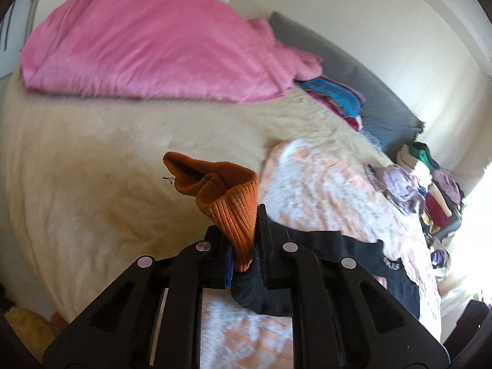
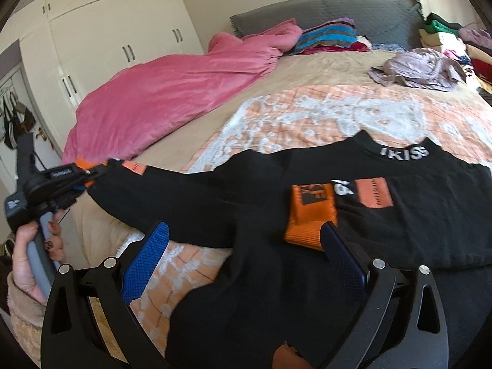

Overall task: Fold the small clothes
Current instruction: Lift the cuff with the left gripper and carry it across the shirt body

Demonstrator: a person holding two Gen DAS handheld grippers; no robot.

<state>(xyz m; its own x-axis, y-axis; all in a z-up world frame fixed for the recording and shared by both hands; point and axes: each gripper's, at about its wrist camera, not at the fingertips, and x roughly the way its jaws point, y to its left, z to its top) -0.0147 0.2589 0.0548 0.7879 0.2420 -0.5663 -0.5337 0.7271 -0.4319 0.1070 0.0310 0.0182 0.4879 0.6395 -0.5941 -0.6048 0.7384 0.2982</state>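
Left gripper (image 1: 243, 240) clamped tight on the orange cuff (image 1: 227, 196) of the black top (image 2: 353, 215), sleeve pulled out toward 9 o'clock off the body. Right gripper (image 2: 243, 264) wide open, nothing pinched, hovering low over the top with the other cuff (image 2: 310, 215) near its right finger. Top spread flat on the peach blanket (image 2: 307, 110). Further back at 11, pink duvet (image 2: 172, 92); at 1, lilac garment (image 2: 421, 67) and grey headboard (image 2: 338, 9).
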